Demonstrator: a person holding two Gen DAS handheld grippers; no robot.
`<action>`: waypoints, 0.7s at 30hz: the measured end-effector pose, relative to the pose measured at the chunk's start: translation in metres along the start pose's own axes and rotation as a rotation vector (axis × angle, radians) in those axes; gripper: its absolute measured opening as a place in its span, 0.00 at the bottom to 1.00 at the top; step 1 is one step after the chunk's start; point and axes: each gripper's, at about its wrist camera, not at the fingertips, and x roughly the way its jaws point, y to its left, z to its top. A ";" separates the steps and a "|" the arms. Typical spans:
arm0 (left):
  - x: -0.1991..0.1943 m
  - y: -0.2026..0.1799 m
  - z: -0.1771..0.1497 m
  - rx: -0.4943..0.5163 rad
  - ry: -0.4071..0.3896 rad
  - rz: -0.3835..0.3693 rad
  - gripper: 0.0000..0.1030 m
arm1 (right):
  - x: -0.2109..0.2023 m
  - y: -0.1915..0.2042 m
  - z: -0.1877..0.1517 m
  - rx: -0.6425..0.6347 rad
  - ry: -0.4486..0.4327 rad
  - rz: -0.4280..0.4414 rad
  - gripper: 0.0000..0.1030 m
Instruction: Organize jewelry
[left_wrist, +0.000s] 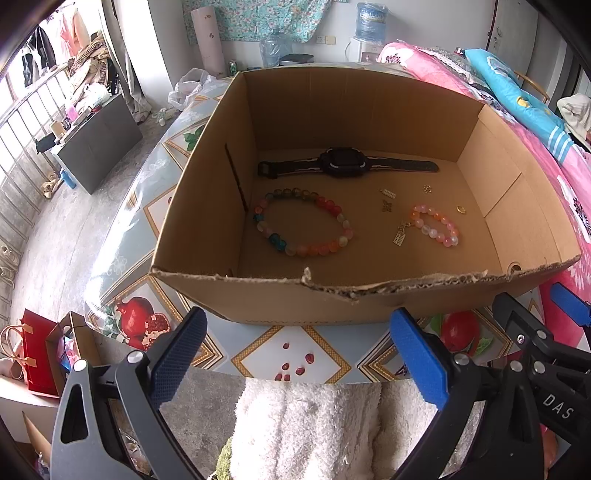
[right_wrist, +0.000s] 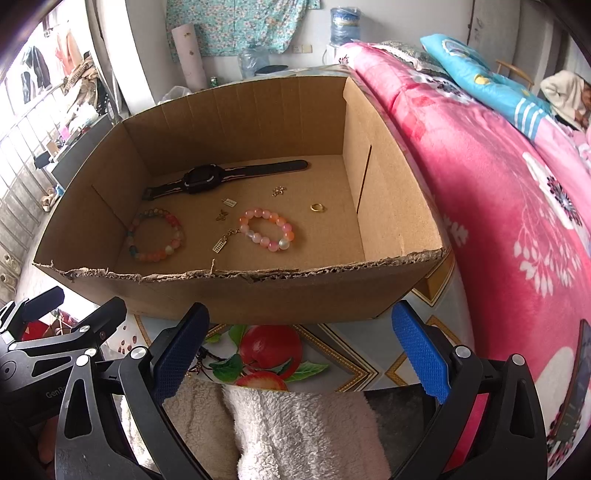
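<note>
An open cardboard box (left_wrist: 280, 295) (right_wrist: 295, 291) stands on the table. Inside lie a black watch (left_wrist: 343, 164) (right_wrist: 207, 179), a large multicoloured bead bracelet (left_wrist: 301, 221) (right_wrist: 155, 236), a small pink-orange bead bracelet (left_wrist: 436, 225) (right_wrist: 267, 229), a gold ring (left_wrist: 460, 209) (right_wrist: 317, 208) and several small gold charms (left_wrist: 400, 234) (right_wrist: 221, 242). My left gripper (left_wrist: 299, 354) is open and empty in front of the box's near wall. My right gripper (right_wrist: 299, 350) is open and empty, also in front of the near wall. The right gripper shows at the right of the left wrist view (left_wrist: 535, 332).
The table (left_wrist: 295, 350) (right_wrist: 332, 354) has a fruit-patterned cover. A pink floral quilt (right_wrist: 498, 184) lies right of the box. A white fluffy cloth (left_wrist: 306, 424) (right_wrist: 295, 428) is below the grippers. A red bag (left_wrist: 37, 350) sits on the floor at left.
</note>
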 end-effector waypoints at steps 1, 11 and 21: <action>0.000 0.000 0.001 0.000 0.000 0.000 0.94 | 0.000 0.000 0.000 0.000 0.000 0.000 0.92; 0.001 0.000 0.001 0.000 0.000 0.001 0.94 | 0.000 -0.001 0.000 -0.001 0.000 0.001 0.92; 0.001 0.000 0.001 0.000 0.001 0.000 0.94 | 0.000 -0.003 0.001 -0.003 0.000 0.000 0.92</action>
